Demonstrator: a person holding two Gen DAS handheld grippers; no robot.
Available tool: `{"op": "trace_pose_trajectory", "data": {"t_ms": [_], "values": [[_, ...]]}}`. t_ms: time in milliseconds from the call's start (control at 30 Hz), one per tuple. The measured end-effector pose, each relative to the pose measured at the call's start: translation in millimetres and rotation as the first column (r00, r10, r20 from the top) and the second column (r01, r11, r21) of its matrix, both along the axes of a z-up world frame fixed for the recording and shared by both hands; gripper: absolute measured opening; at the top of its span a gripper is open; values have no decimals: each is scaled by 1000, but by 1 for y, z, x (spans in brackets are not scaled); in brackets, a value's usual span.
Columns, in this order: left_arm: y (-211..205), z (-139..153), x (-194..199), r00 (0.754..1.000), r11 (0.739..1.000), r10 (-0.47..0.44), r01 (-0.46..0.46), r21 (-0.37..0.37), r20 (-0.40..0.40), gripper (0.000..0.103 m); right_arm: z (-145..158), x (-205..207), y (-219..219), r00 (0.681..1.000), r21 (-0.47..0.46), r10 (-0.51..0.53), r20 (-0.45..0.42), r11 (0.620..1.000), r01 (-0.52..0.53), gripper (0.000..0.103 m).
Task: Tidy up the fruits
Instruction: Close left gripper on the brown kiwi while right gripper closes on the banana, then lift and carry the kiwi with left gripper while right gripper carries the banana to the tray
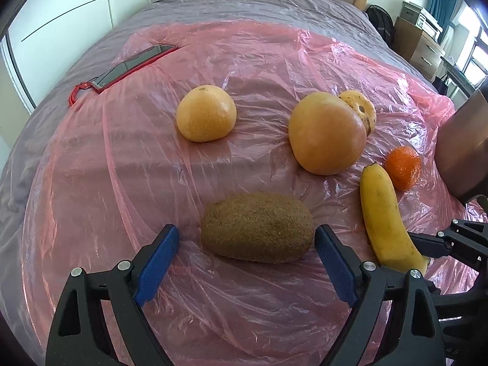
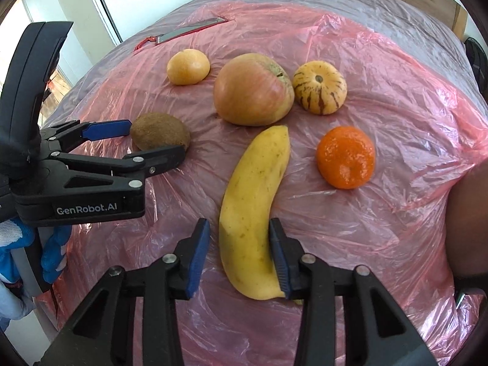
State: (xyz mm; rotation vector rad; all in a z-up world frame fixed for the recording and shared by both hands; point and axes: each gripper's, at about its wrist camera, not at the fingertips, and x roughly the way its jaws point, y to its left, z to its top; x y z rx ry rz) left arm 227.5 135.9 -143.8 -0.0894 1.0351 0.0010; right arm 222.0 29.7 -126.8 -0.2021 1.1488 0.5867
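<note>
Left tongs (image 2: 158,140) read "GenRobot.AI", jaws wide, straddling kiwi (image 1: 257,227), no contact. Right tongs (image 2: 239,238) bracket banana (image 2: 256,213): right pad touching, left apart, no grip yet.

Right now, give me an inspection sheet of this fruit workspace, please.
Surface: bed under wrinkled pink plastic sheet.
Job's things: kiwi, banana, mandarin, apple, striped fruit, yellow citrus, all lying apart or nearly so.
Clutter: phone with red strap.
Grippers: left hand-held gripper open around the kiwi; right hand-held gripper straddling the banana, one pad touching, the other short of it.
Cables: nothing seen.
Surroundings: wardrobe doors, drawers.
</note>
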Motion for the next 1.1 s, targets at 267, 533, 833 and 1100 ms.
{"op": "trace_pose_trajectory", "data": {"t_ms": [267,533,833,1100], "values": [[-3,-9,6,1000,1000,6,-6,25,-16,81,-8,5,5,1000,-11,0,-16,1000,0,20],[-7,-8,1,1000,999,-26,26,23,10,65,-9,3,3,1000,0,-6,-5,1000,6,16],[-2,1,-6,999,1000,-11,11,-4,47,64,0,-3,-6,1000,39,-20,7,999,20,15],[3,15,-16,997,1000,12,-11,-15,74,64,16,-10,-11,1000,74,-20,21,997,18,15]]}}
